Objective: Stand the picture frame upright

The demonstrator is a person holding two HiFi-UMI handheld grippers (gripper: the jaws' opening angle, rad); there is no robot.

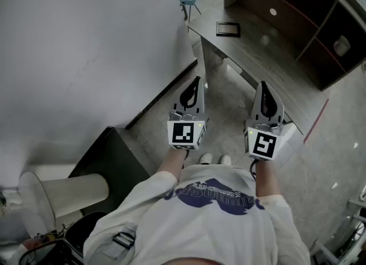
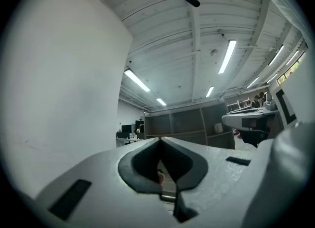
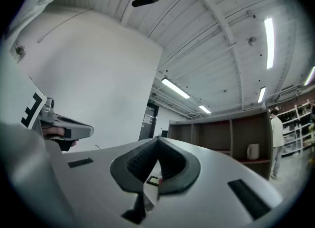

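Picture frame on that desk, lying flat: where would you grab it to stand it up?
The picture frame lies flat on the desk, so little height shows to pinch. Probably best: take the near long side of its dark border, coming in low from that side, closing across its thickness, then tip it up on the far edge.
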